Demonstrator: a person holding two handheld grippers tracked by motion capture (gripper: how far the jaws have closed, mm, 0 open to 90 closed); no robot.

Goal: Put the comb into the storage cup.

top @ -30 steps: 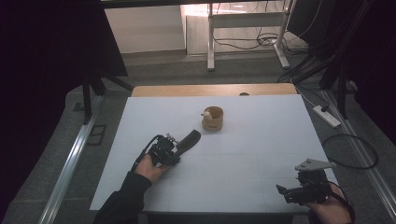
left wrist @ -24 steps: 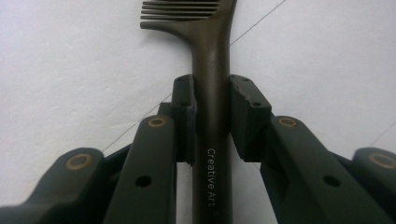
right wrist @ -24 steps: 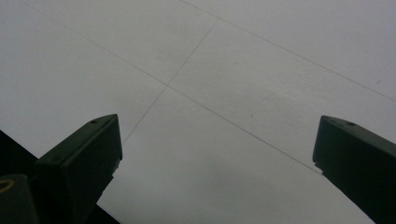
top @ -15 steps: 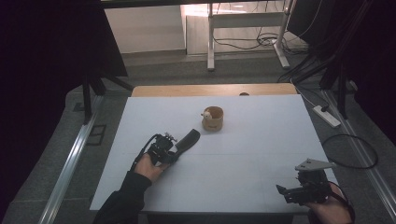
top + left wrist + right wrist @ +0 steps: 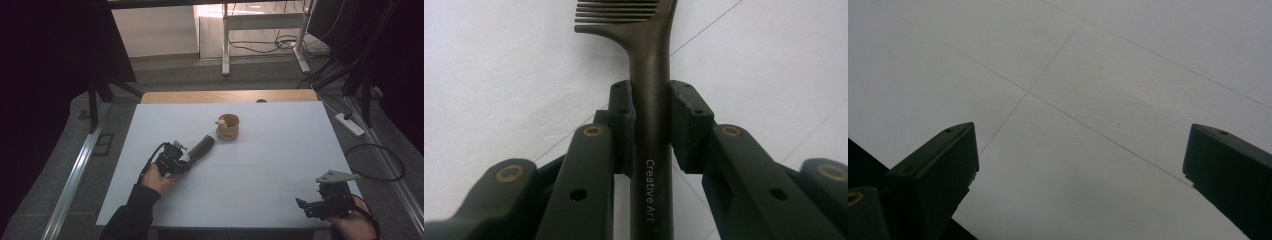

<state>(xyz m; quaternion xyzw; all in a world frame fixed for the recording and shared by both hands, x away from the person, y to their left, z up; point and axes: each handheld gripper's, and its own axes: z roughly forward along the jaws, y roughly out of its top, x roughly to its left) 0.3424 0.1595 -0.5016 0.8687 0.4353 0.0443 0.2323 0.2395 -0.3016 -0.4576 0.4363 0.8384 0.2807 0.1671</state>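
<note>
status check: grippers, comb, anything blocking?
Left gripper shut on the comb handle, teeth pointing forward. Right gripper open over bare table, near corner. Wooden cup just beyond the comb's tip; nothing else near.

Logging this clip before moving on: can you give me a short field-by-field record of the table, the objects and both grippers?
surface: white table
left gripper: shut on the comb, clamped on its handle
comb: dark, teeth pointing away from the gripper, handle printed "Creative Art"
right gripper: open, holds nothing, near the table's front right corner
cup: wooden, beyond the comb, apart from it
</note>
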